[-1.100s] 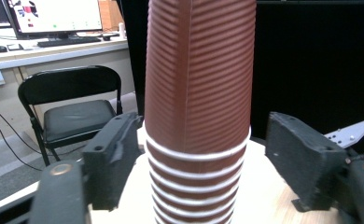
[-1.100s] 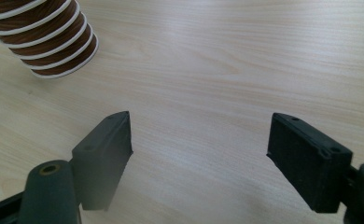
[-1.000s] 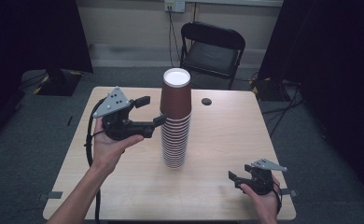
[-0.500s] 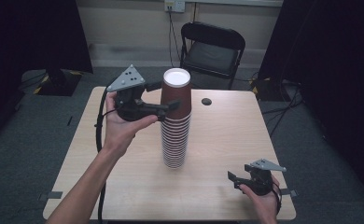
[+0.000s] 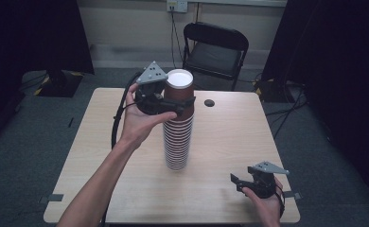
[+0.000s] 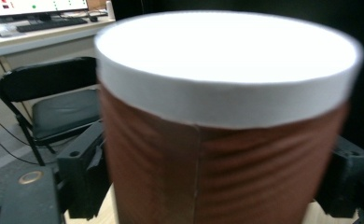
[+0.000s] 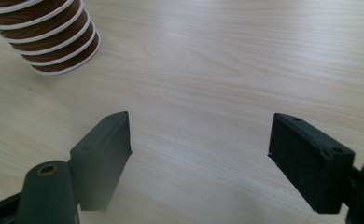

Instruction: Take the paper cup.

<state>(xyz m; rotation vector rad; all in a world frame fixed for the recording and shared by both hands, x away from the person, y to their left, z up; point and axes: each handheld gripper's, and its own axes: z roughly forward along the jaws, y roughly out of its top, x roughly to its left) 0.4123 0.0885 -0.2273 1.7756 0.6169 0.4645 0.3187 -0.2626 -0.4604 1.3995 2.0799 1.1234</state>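
A tall stack of brown paper cups (image 5: 178, 142) stands upside down in the middle of the wooden table (image 5: 230, 137). My left gripper (image 5: 185, 106) is level with the top cup (image 5: 179, 90), one jaw on each side of it. Its jaws have just been opening. In the left gripper view the top cup (image 6: 227, 154) sits between the jaws and looks undented. My right gripper (image 5: 237, 182) rests open near the table's front right corner with nothing between its jaws. In the right gripper view (image 7: 199, 140) the bottom of the stack (image 7: 49, 37) lies far off at upper left.
A small dark round object (image 5: 209, 102) lies on the table behind the stack. A black folding chair (image 5: 215, 49) stands beyond the far edge. Bare wood surrounds the stack on all sides.
My left gripper has risen and moved right, from beside the stack's upper part to around the top cup. The right gripper has stayed put.
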